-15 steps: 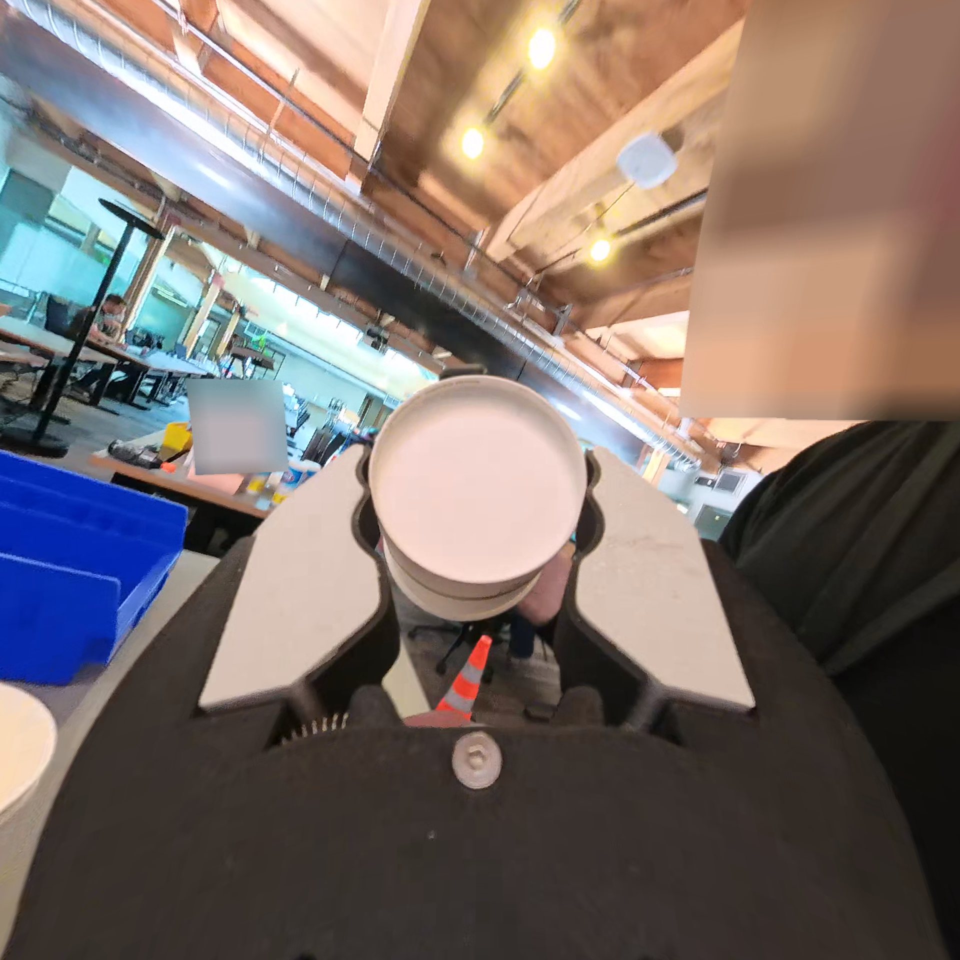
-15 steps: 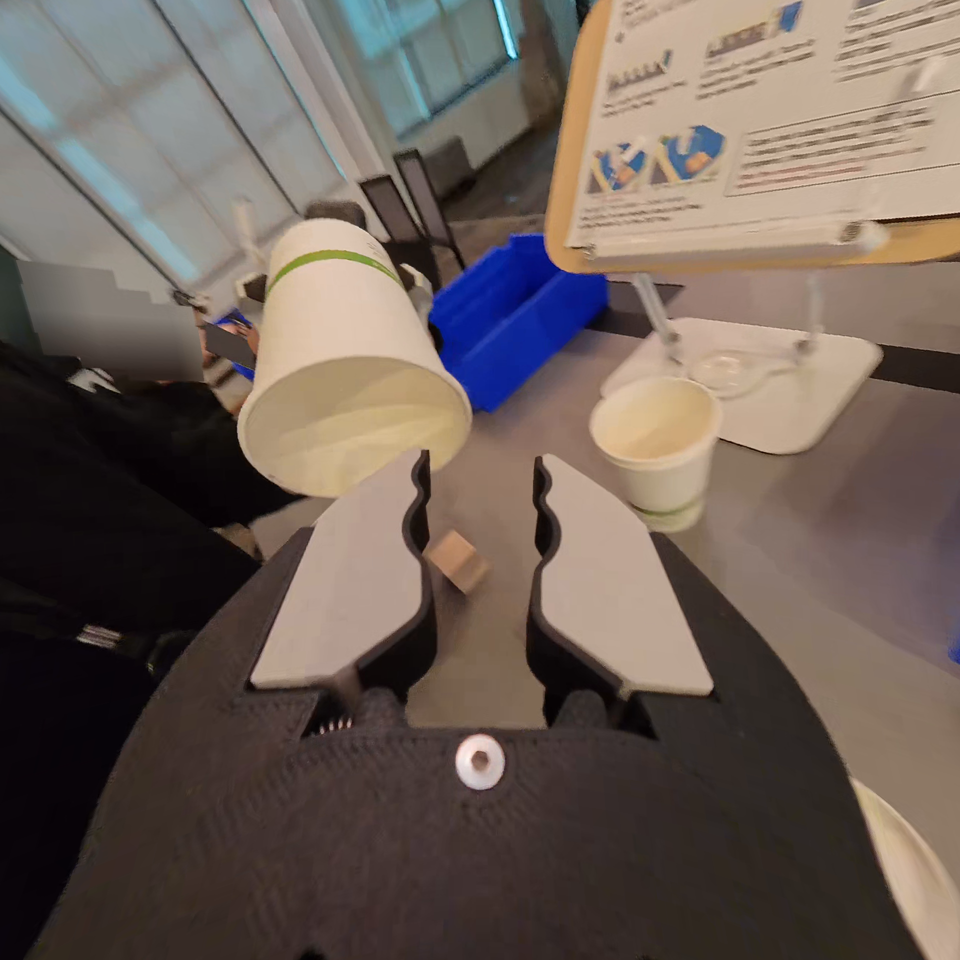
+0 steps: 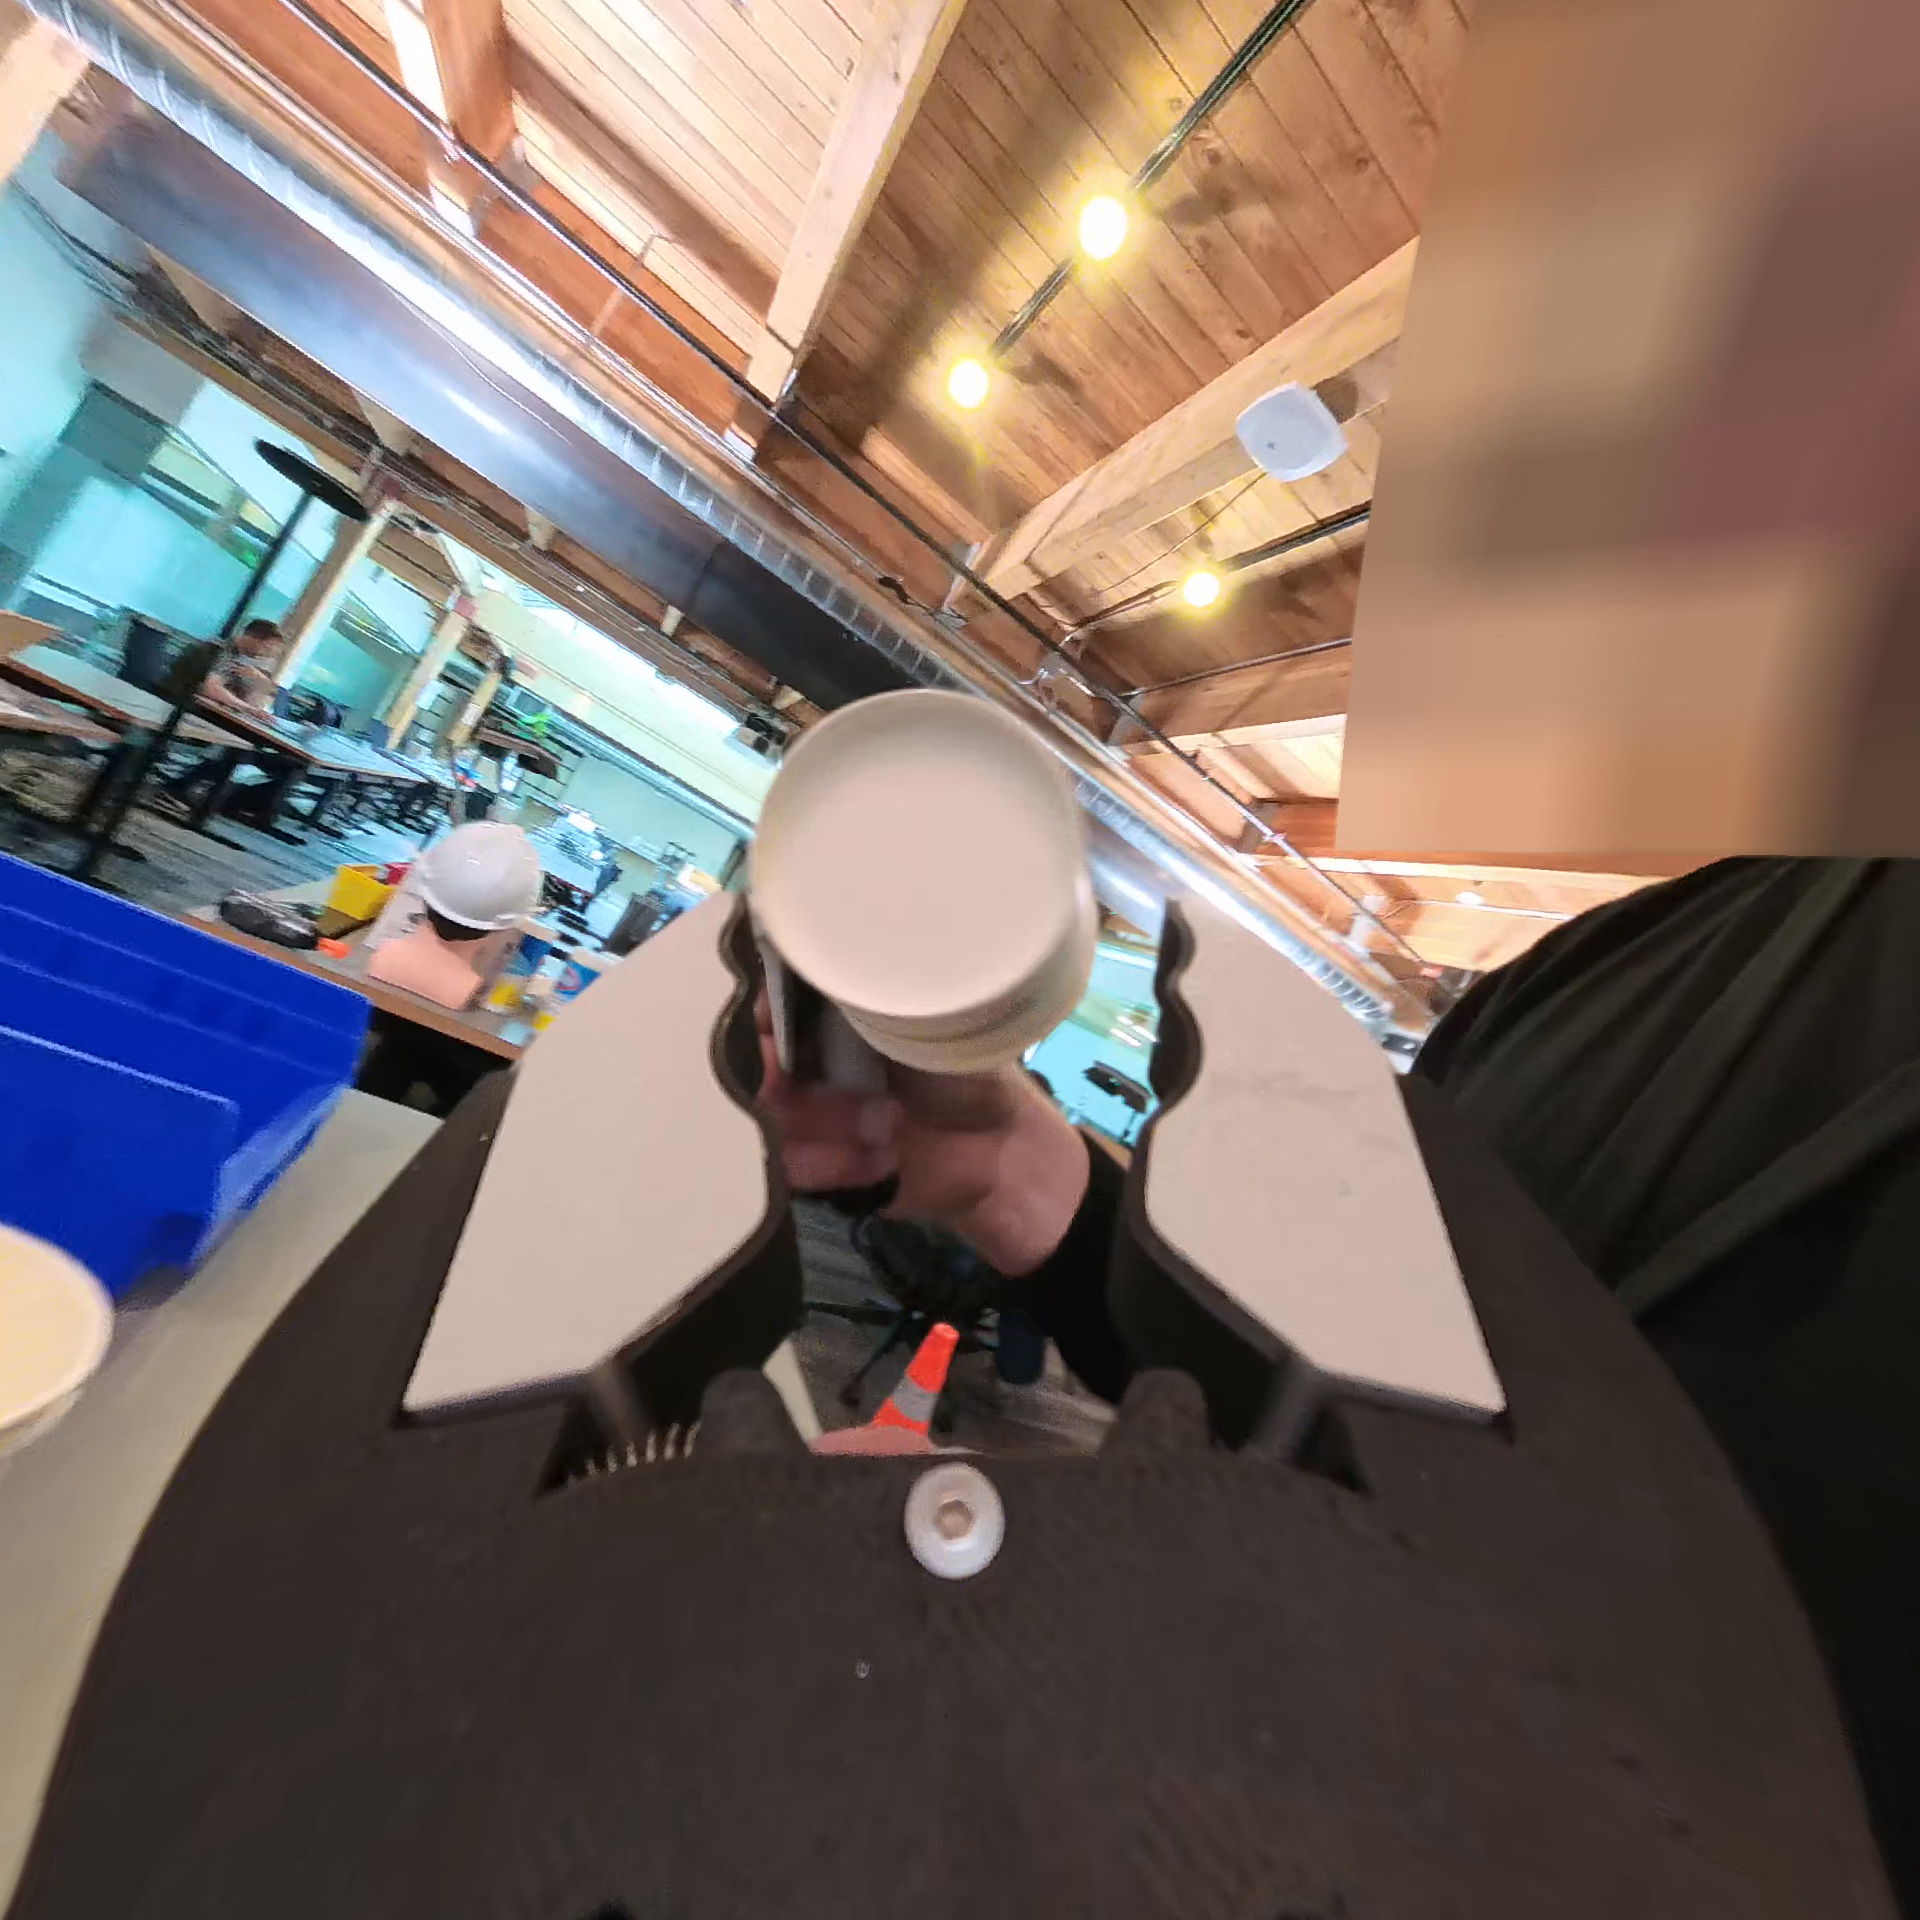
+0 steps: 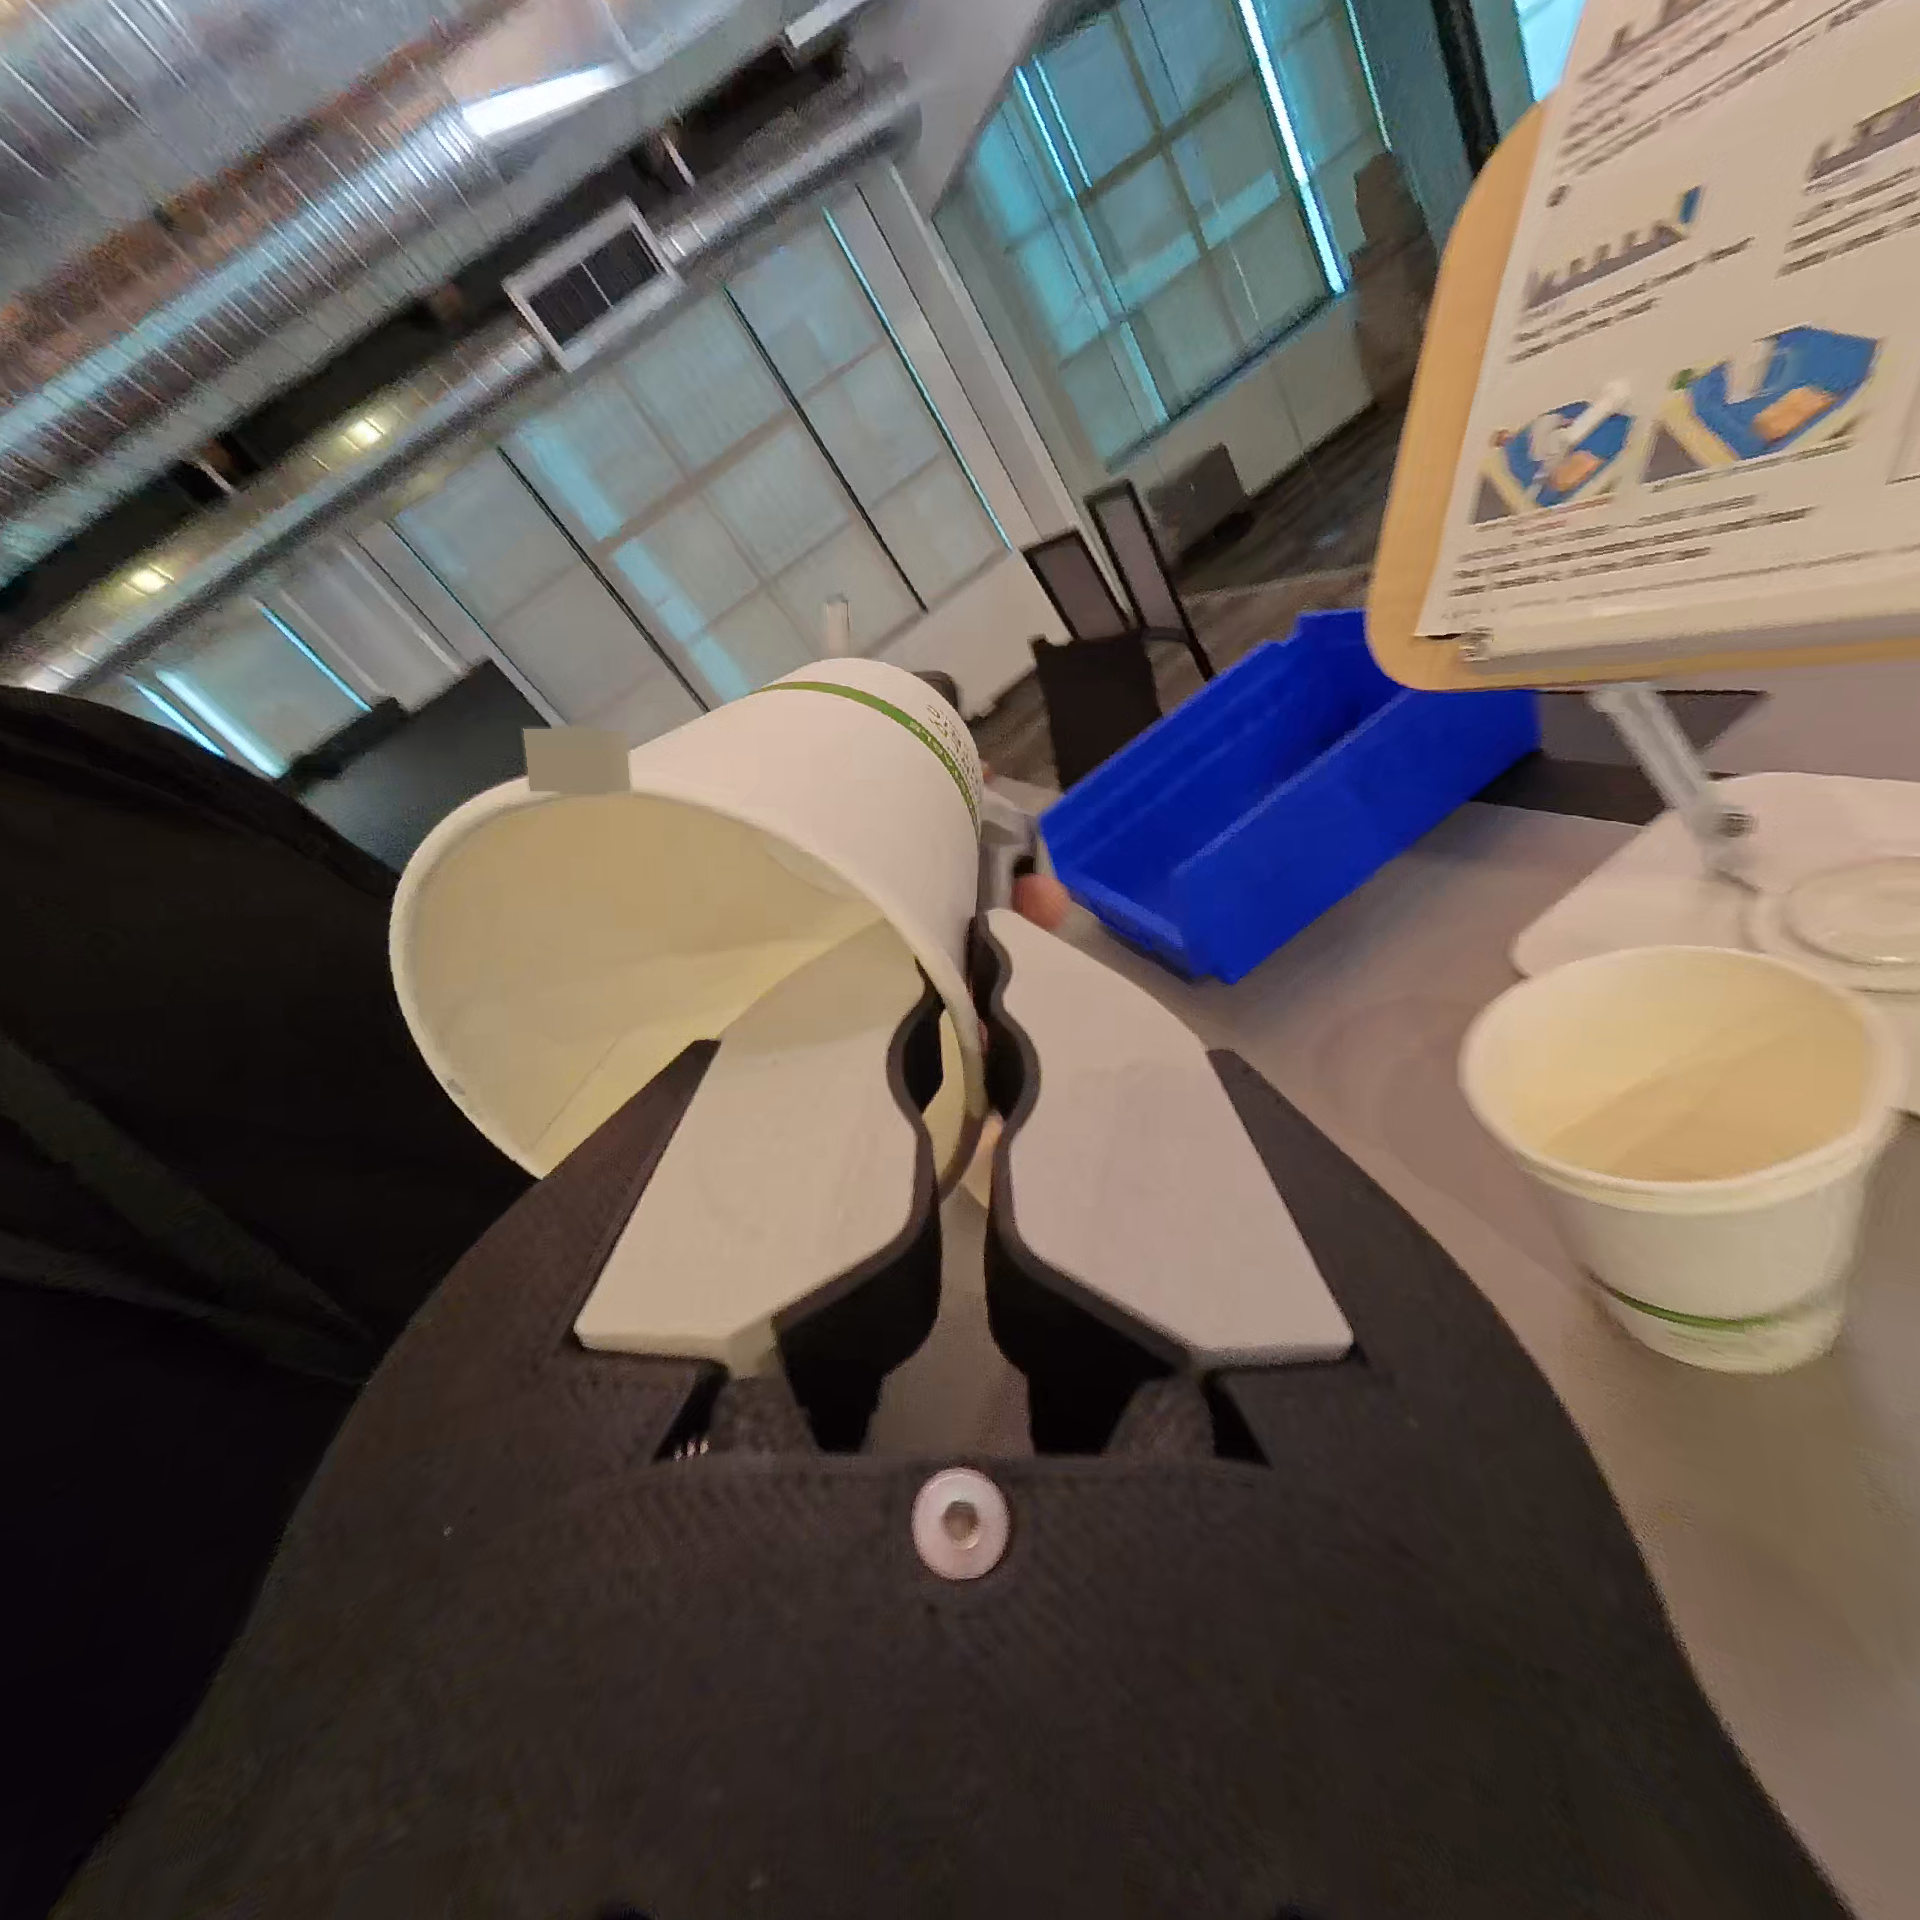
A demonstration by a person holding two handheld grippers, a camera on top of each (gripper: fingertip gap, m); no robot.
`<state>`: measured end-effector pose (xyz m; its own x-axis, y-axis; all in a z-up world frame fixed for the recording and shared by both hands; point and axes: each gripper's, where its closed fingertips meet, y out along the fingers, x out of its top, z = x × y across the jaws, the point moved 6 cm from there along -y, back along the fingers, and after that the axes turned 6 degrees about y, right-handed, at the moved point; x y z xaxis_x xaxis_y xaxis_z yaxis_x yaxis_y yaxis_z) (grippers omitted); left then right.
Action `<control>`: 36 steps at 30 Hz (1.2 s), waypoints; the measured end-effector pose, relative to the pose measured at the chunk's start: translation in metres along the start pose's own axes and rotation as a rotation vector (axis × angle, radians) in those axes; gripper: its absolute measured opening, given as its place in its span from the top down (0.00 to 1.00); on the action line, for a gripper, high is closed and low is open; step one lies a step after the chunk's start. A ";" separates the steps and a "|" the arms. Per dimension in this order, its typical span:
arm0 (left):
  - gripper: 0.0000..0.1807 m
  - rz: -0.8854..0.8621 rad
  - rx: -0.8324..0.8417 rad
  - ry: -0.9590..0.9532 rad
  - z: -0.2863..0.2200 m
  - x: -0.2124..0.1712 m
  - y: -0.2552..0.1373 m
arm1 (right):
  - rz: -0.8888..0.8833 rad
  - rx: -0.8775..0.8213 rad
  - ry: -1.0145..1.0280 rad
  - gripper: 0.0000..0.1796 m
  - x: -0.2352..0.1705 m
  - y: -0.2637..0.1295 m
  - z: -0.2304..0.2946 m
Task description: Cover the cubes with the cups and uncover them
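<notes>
A white paper cup with a green band [image 4: 790,831] is in the air, tipped on its side with its mouth toward the right wrist camera. My right gripper [image 4: 982,966] is shut on the cup's rim wall, one finger inside and one outside. In the left wrist view the cup's flat bottom [image 3: 920,883] faces the camera between the spread fingers of my left gripper [image 3: 951,935], which is open and does not squeeze the cup. A second white cup [image 4: 1673,1143] stands upright and empty on the grey table [image 4: 1455,1558]. No cube is in view.
A blue bin [image 4: 1278,800] sits at the table's far side, also in the left wrist view [image 3: 135,1060]. A sign board on a white stand [image 4: 1662,364] hangs over the right. Another cup's rim [image 3: 42,1330] shows at lower left. A person in black [image 3: 1714,1143] stands close.
My right gripper has moved up and shut on the cup's rim. My left gripper has opened and let go of the cup's base. The cube has gone out of view.
</notes>
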<state>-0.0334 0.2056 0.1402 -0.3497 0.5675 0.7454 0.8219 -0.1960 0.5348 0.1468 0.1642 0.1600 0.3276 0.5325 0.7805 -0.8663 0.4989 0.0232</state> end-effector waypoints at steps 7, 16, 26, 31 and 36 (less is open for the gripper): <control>1.00 0.156 0.085 0.240 -0.016 0.008 -0.038 | 0.545 -0.421 -0.269 0.99 0.068 0.006 -0.044; 1.00 0.231 0.146 0.245 -0.024 -0.011 -0.050 | 1.216 -0.639 -0.317 0.99 0.080 0.074 -0.120; 1.00 0.257 0.146 0.251 -0.025 -0.011 -0.058 | 1.399 -0.693 -0.301 0.75 0.040 0.095 -0.166; 1.00 0.278 0.122 0.259 -0.023 -0.010 -0.053 | 1.214 -0.714 -0.374 0.69 0.064 0.071 -0.134; 1.00 0.285 0.094 0.256 -0.022 -0.009 -0.050 | 1.152 -0.842 -0.352 0.58 0.049 -0.013 -0.100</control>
<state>-0.0812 0.1926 0.1155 -0.1925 0.2810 0.9402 0.9357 -0.2362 0.2621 0.2120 0.2516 0.1352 -0.5903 0.7747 0.2266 -0.0689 0.2314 -0.9704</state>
